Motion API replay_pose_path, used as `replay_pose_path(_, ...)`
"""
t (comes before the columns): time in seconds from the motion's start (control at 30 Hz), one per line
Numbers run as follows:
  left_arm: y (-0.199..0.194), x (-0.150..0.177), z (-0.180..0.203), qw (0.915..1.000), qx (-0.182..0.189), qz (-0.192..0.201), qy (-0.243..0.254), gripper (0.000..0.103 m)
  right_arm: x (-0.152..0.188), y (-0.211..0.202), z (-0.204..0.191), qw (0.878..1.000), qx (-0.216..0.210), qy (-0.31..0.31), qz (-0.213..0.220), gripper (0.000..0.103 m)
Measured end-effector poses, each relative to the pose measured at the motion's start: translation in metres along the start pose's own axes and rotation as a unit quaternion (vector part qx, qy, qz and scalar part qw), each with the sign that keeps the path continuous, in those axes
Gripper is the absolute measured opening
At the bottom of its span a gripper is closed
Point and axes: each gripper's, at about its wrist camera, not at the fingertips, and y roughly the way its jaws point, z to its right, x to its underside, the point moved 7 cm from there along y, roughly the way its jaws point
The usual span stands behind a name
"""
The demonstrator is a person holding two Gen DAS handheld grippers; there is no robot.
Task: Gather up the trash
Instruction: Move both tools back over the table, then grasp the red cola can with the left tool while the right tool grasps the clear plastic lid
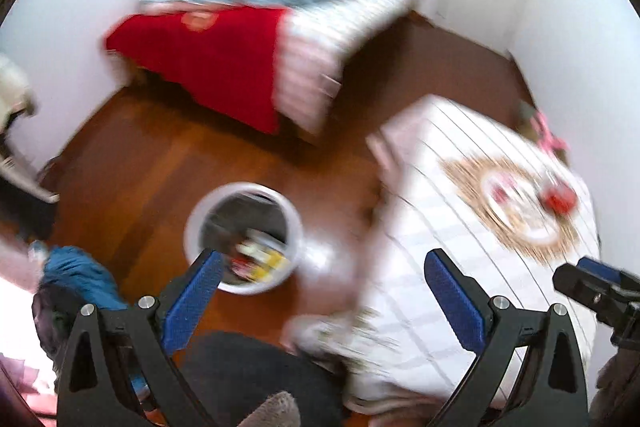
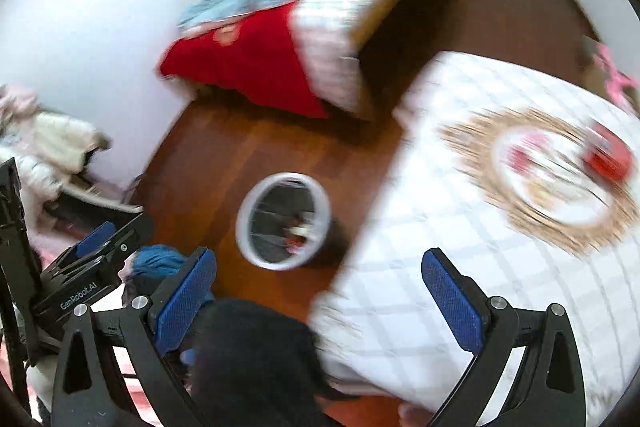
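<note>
A white round trash bin [image 1: 244, 239] stands on the wooden floor beside the table and holds some colourful wrappers [image 1: 260, 259]; it also shows in the right wrist view [image 2: 283, 221]. A red item [image 1: 560, 201] lies on a plate on the table, also in the right wrist view [image 2: 608, 157]. My left gripper [image 1: 324, 291] is open and empty, high above the bin and the table edge. My right gripper [image 2: 316, 291] is open and empty, high above the floor and table edge. Both views are blurred.
A table with a white checked cloth [image 2: 460, 267] carries a woven mat with a plate [image 2: 552, 179]. A bed with red and blue covers [image 1: 240, 67] stands against the far wall. Blue cloth [image 1: 76, 275] and clothes [image 2: 48, 143] lie at the left.
</note>
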Motion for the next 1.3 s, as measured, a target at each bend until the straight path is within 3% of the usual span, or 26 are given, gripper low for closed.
replay_pose_path(0.13, 0.051, 0.041, 0.090, 0.9955, 0.027, -0.057, 0.071, 0.103, 0.042, -0.027, 0.104, 0.994, 0.090, 0.054, -0.009, 0.103)
replay_pose_path(0.2, 0.078, 0.066, 0.128, 0.9899, 0.031, -0.087, 0.107, 0.103, 0.071, -0.035, 0.163, 0.985, 0.137, 0.098, -0.024, 0.103)
replay_pose_path(0.27, 0.101, 0.088, 0.161, 0.9830, 0.029, -0.110, 0.144, 0.103, 0.095, -0.039, 0.209, 0.976, 0.163, 0.139, -0.033, 0.097)
replay_pose_path(0.33, 0.111, 0.102, 0.179, 0.9779, 0.027, -0.122, 0.168, 0.103, 0.123, -0.041, 0.250, 0.966, 0.175, 0.183, -0.041, 0.082)
replay_pose_path(0.4, 0.120, 0.112, 0.193, 0.9738, 0.023, -0.128, 0.187, 0.103, 0.146, -0.038, 0.285, 0.957, 0.184, 0.221, -0.050, 0.082)
replay_pose_path(0.5, 0.130, 0.121, 0.203, 0.9692, 0.020, -0.136, 0.204, 0.103, 0.167, -0.031, 0.310, 0.949, 0.180, 0.253, -0.047, 0.081)
replay_pose_path(0.6, 0.138, 0.126, 0.208, 0.9661, 0.015, -0.143, 0.214, 0.103, 0.176, -0.023, 0.312, 0.949, 0.166, 0.264, -0.043, 0.073)
replay_pose_path(0.7, 0.141, 0.127, 0.208, 0.9647, 0.010, -0.145, 0.220, 0.103, 0.179, -0.012, 0.309, 0.952, 0.156, 0.258, -0.044, 0.058)
replay_pose_path(0.8, 0.143, 0.124, 0.211, 0.9633, 0.007, -0.143, 0.227, 0.103, 0.178, -0.007, 0.306, 0.955, 0.172, 0.238, -0.036, 0.044)
replay_pose_path(0.9, 0.142, 0.114, 0.226, 0.9569, 0.008, -0.130, 0.260, 0.103, 0.172, -0.002, 0.304, 0.958, 0.168, 0.232, -0.031, 0.044)
replay_pose_path(0.97, 0.142, 0.102, 0.245, 0.9456, 0.010, -0.112, 0.305, 0.103, 0.163, -0.006, 0.309, 0.958, 0.164, 0.234, -0.026, 0.044)
replay_pose_path(1.03, 0.142, 0.081, 0.277, 0.9274, 0.025, -0.088, 0.363, 0.103, 0.151, -0.014, 0.323, 0.956, 0.165, 0.241, -0.018, 0.044)
replay_pose_path(1.2, 0.143, 0.017, 0.374, 0.8644, 0.026, 0.001, 0.502, 0.103, 0.105, -0.026, 0.391, 0.945, 0.178, 0.274, -0.012, 0.044)
replay_pose_path(1.23, 0.144, 0.008, 0.390, 0.8546, 0.031, 0.008, 0.518, 0.103, 0.096, -0.027, 0.404, 0.944, 0.180, 0.277, -0.016, 0.044)
replay_pose_path(1.3, 0.150, -0.009, 0.425, 0.8272, 0.051, 0.009, 0.559, 0.103, 0.072, -0.024, 0.434, 0.941, 0.187, 0.281, -0.026, 0.044)
